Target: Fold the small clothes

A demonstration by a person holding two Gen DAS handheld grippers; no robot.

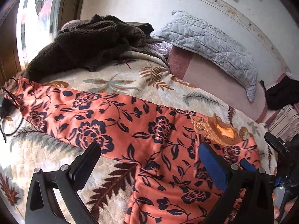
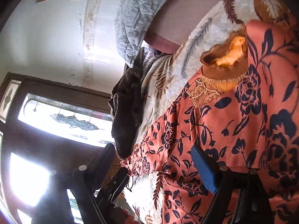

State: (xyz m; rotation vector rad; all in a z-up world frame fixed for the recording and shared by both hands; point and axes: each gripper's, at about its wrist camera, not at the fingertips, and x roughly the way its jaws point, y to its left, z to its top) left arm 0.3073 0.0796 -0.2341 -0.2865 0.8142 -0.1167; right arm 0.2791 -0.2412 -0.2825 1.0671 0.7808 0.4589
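A salmon-orange top [image 1: 112, 115] with a dark navy flower print lies spread on a cream leaf-patterned fleece blanket [image 1: 112, 76]. One sleeve stretches to the far left, and its mustard ribbed collar [image 1: 222, 130] points right. My left gripper [image 1: 149, 155] is open just above the top's body, with nothing between its fingers. In the right wrist view, which is rolled sideways, the same top [image 2: 224, 121] and collar [image 2: 228, 61] fill the right half. My right gripper [image 2: 153, 160] stands open over the sleeve end, its blue pad [image 2: 205, 169] close to the cloth, gripping nothing.
A dark brown fleece garment [image 1: 84, 43] is heaped at the far end of the bed. A grey quilted pillow [image 1: 209, 43] leans on the wall over a pink sheet. A black cable [image 1: 7, 112] lies at the left edge and a black cloth [image 1: 282, 95] at the right.
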